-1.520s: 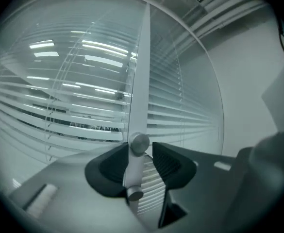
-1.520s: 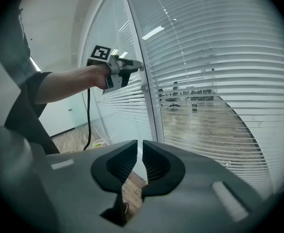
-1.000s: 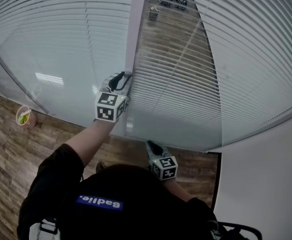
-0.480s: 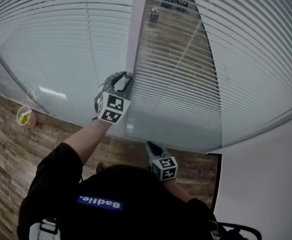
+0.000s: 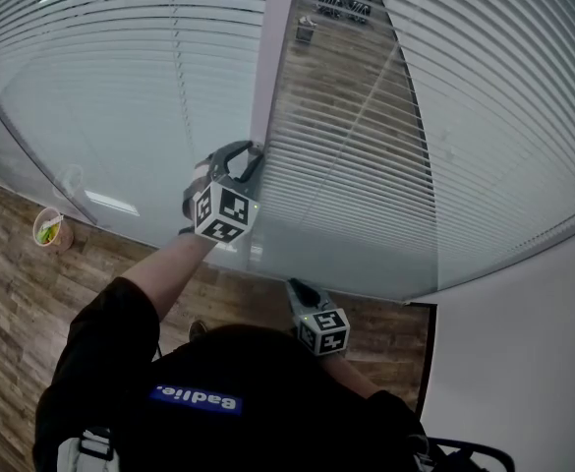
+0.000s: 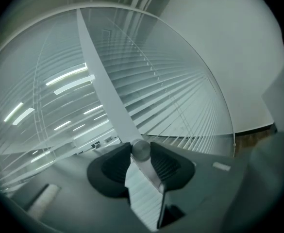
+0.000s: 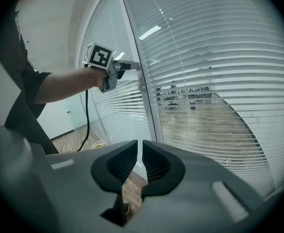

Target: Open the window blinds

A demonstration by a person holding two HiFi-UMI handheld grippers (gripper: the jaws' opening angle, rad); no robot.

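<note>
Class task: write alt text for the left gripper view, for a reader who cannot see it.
The left gripper clamps its two dark jaws on a small round silver knob at the pale upright window post. Slatted blinds fan out on either side.

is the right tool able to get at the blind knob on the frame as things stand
Probably not: the left tool is clamped on the knob, covering both its sides, and the right tool hangs low near the body.

Knob [image 6: 141,149] on post [image 6: 105,91] btwn L & R blinds [image 6: 180,96]
</note>
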